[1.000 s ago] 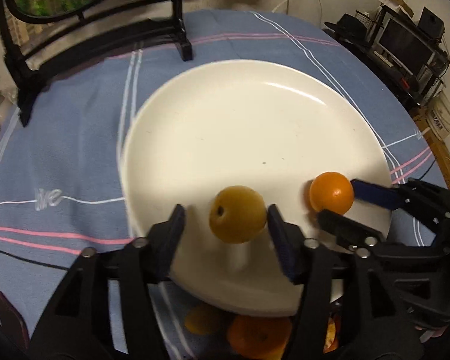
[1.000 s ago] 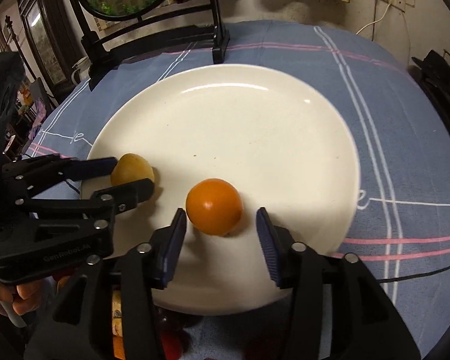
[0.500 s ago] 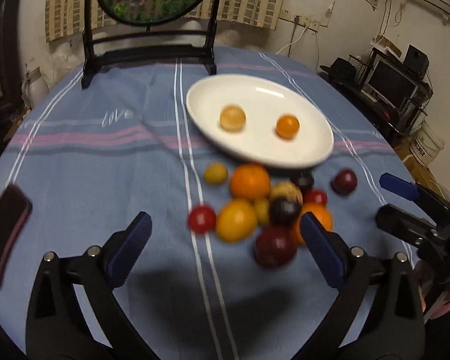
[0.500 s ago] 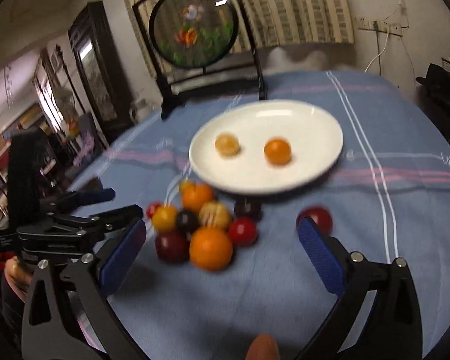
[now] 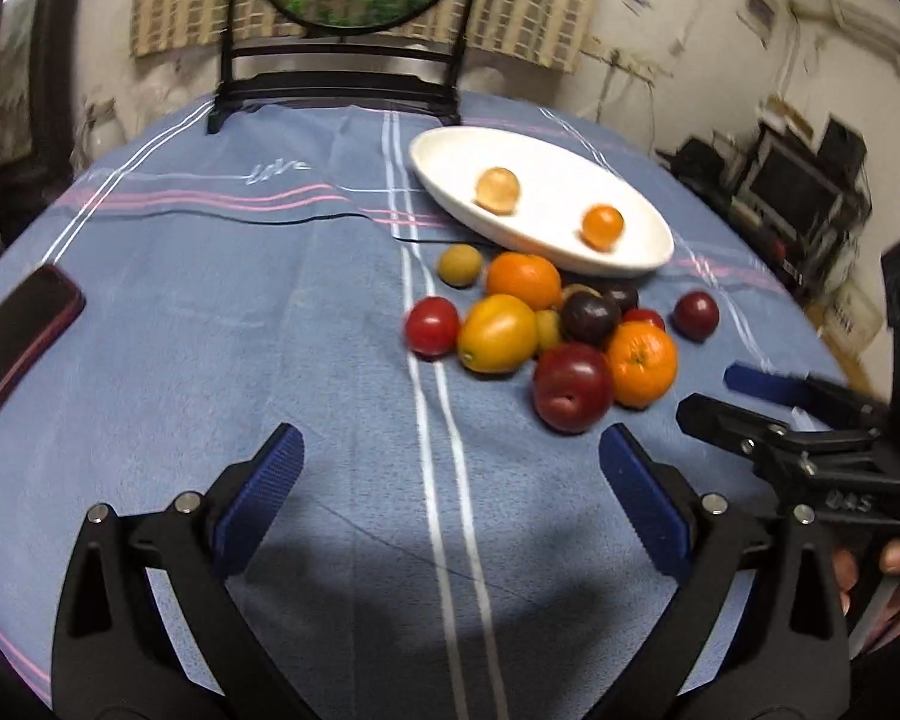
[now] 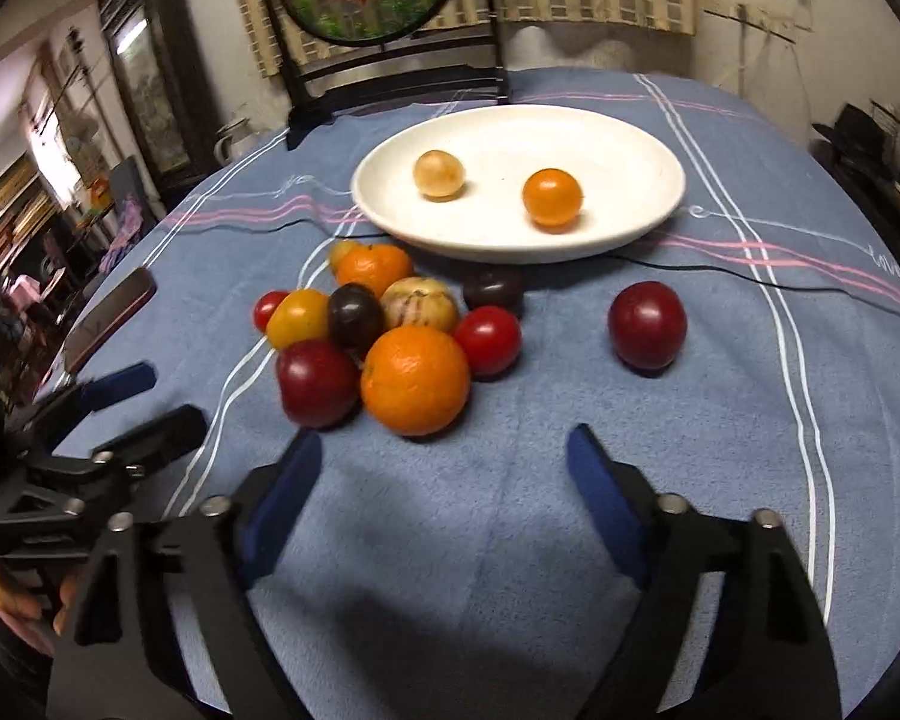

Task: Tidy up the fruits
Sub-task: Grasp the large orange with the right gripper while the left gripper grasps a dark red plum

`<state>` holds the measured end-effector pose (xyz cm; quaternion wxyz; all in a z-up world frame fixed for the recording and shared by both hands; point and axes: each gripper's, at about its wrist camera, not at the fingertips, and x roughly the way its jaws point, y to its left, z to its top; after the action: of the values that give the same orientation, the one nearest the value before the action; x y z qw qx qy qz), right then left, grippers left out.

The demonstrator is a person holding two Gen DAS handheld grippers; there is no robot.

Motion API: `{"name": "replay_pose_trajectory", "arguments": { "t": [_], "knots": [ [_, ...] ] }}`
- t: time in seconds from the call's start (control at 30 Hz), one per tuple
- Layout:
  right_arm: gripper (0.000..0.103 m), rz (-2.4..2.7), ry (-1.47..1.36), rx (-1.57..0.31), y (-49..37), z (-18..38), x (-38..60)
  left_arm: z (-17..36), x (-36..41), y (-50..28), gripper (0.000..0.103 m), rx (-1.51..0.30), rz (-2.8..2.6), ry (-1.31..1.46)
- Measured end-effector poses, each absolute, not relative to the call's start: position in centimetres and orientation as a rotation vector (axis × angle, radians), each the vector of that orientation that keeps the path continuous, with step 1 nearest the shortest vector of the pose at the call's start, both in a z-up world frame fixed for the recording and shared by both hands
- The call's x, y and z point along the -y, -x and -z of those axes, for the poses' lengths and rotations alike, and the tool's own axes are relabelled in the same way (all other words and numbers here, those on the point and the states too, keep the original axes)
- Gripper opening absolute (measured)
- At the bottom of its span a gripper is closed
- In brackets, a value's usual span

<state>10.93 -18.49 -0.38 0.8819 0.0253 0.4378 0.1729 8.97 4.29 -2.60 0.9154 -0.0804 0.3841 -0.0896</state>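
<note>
Both grippers hover empty near the table's front edge: left gripper (image 5: 450, 480) spread wide, right gripper (image 6: 444, 480) closing on nothing. Two fruits sit on the plate (image 6: 642, 138) (toward the far edge); nudging the crowded pile (image 6: 384, 336) could send round fruit rolling off.

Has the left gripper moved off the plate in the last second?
Yes. The left gripper has pulled back toward the near table edge: the white plate, which filled its view with the yellowish fruit between the fingers, now sits far beyond its empty, open jaws.

Dim warm light, motion blur, fisheye warp
</note>
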Motion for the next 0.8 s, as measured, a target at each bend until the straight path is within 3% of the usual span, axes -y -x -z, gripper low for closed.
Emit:
{"name": "replay_pose_trajectory", "arguments": {
  "t": [0.3, 0.57, 0.63, 0.8],
  "knots": [
    [0.059, -0.374, -0.150, -0.969, -12.8, 1.3, 18.3, 2.8, -5.8, -8.8, 0.100, -0.779, 0.208, 0.266],
    [0.056, -0.396, -0.183, -1.003, -14.1, 2.1, 17.5, 2.9, -5.7, -9.1, 0.101, -0.789, 0.234, 0.275],
    [0.046, -0.406, -0.192, -0.993, -14.2, 2.2, 17.4, 3.0, -5.7, -9.1, 0.101, -0.792, 0.239, 0.280],
    [0.043, -0.414, -0.206, -0.967, -13.5, 1.9, 18.2, 3.2, -5.6, -9.4, 0.101, -0.807, 0.246, 0.283]
  ]
}}
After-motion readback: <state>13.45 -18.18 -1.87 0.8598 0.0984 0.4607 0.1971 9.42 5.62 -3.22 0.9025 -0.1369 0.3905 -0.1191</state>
